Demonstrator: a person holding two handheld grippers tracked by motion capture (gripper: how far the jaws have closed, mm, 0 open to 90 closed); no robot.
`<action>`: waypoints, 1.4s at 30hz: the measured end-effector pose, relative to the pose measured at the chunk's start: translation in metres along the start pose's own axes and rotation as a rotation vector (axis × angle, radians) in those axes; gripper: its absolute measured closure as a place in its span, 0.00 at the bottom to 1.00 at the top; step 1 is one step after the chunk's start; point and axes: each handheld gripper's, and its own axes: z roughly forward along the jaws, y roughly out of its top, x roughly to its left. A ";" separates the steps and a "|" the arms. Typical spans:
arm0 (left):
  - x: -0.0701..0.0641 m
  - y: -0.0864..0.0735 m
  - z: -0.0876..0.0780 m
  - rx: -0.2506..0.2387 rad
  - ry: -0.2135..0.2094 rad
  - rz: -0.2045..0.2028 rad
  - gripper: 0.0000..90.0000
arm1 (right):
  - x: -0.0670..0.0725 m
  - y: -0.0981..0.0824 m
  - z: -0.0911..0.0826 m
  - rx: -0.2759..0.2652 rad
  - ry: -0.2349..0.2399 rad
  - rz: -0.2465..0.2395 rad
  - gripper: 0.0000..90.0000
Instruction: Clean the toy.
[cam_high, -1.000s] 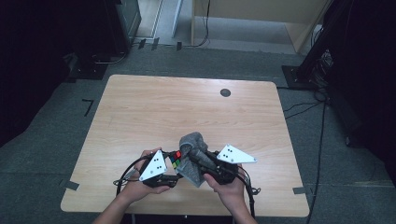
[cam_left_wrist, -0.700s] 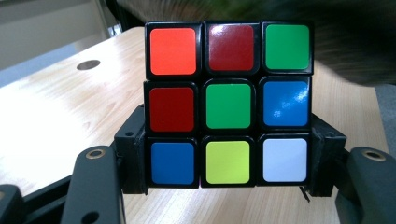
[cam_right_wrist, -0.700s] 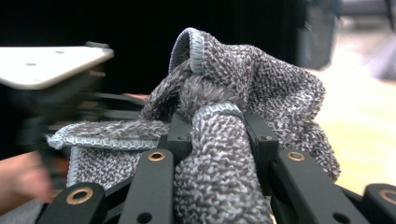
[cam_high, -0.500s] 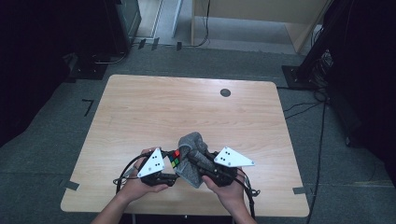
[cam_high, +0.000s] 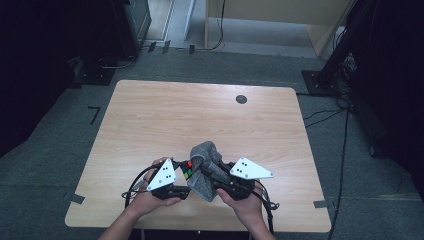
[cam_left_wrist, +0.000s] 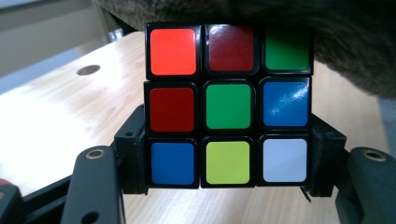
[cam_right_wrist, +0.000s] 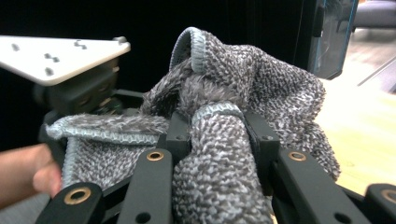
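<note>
Wooden tabletop (cam_high: 200, 120), near edge: you hold both tools close together.

Your left tool (cam_left_wrist: 227, 140) has its jaws clamped on the sides of a scrambled colour cube (cam_left_wrist: 228, 105), which is lifted off the tabletop. Your right tool (cam_right_wrist: 217, 135) has its jaws closed on a bunched fold of grey knitted cloth (cam_right_wrist: 261, 88). Cloth drapes against the cube's top, touching it, just above the near tabletop edge.
</note>
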 end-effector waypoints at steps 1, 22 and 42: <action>0.000 0.000 -0.001 -0.001 0.002 -0.002 0.38 | -0.005 -0.003 0.000 0.000 -0.006 0.036 0.76; 0.003 0.001 0.001 0.023 0.001 -0.030 0.38 | -0.015 -0.005 -0.001 0.029 -0.057 0.100 0.75; 0.013 0.001 -0.014 -0.121 -0.059 -0.119 0.38 | -0.027 -0.016 0.003 0.033 -0.071 0.176 0.76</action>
